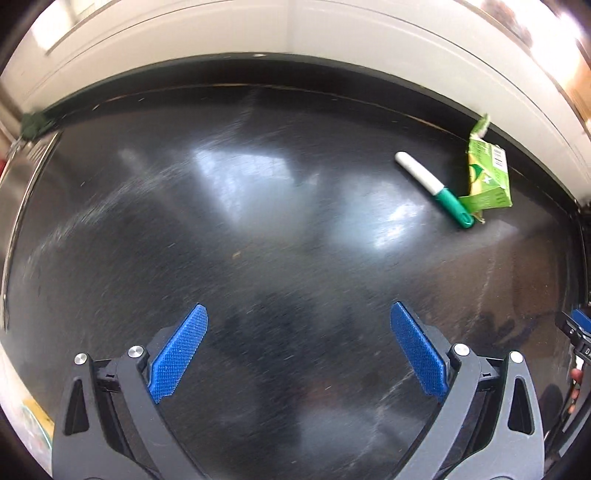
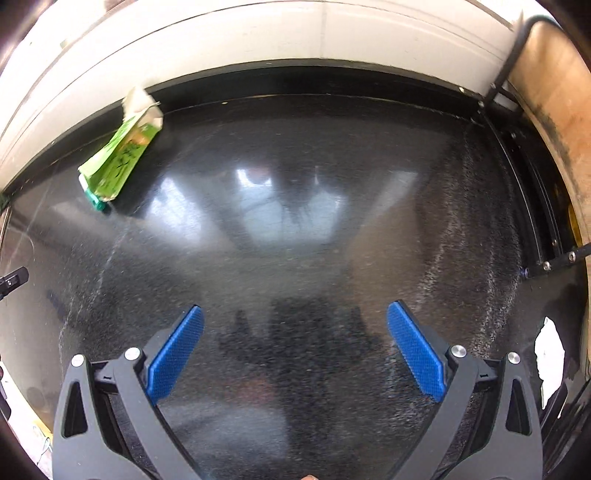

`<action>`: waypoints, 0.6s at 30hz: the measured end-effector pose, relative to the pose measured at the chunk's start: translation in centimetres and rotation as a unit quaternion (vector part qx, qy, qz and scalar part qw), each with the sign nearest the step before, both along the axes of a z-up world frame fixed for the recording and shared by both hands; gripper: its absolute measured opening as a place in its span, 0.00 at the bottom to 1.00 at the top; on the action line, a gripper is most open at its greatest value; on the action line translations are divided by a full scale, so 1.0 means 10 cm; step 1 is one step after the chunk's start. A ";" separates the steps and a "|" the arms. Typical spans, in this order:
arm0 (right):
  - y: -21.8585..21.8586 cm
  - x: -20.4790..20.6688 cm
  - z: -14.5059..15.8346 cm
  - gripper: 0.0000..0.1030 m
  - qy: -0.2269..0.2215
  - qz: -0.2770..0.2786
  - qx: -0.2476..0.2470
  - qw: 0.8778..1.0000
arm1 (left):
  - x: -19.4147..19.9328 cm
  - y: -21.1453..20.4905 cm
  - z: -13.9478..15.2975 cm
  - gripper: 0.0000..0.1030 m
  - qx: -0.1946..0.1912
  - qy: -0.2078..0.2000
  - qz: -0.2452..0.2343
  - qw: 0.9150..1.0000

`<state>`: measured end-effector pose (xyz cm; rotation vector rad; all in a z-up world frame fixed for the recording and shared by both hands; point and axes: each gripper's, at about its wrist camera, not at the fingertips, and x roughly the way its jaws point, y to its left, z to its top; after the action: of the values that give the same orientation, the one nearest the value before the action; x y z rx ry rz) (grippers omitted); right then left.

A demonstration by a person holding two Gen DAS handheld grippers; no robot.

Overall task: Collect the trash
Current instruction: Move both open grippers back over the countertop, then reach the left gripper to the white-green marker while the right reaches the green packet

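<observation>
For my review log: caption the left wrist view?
Open left claw hovers over black table; marker and torn green carton lie far right.

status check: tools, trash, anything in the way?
Left tool and right tool open, empty. Torn green carton far off, untouched. White marker with green cap touching it.

Your carton [image 1: 487, 173] lies on the countertop [image 1: 258, 221], far right, against the back wall [image 1: 295, 33]; the marker [image 1: 432, 188] lies touching its left. Both your grippers hang nearer, over bare surface.

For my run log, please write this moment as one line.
left gripper: open, empty | right gripper: open, empty | green carton: on black counter, near back wall | marker: touching carton | trash: not yet picked
</observation>
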<state>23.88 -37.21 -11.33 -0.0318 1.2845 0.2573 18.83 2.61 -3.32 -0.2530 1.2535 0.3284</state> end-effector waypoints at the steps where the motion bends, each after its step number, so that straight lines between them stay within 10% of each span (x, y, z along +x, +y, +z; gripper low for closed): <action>1: -0.02 0.01 -0.01 0.93 0.003 -0.003 0.004 1.000 | 0.03 -0.05 0.00 0.94 -0.001 0.002 -0.006 1.000; 18: 0.04 0.43 -0.16 0.93 0.023 -0.010 0.036 0.999 | 0.82 -0.17 -0.09 0.94 -0.032 0.006 -0.010 0.999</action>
<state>28.19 -36.82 -12.96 0.0483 1.3191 0.2871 27.00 0.90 -4.24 -0.2934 1.2798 0.2736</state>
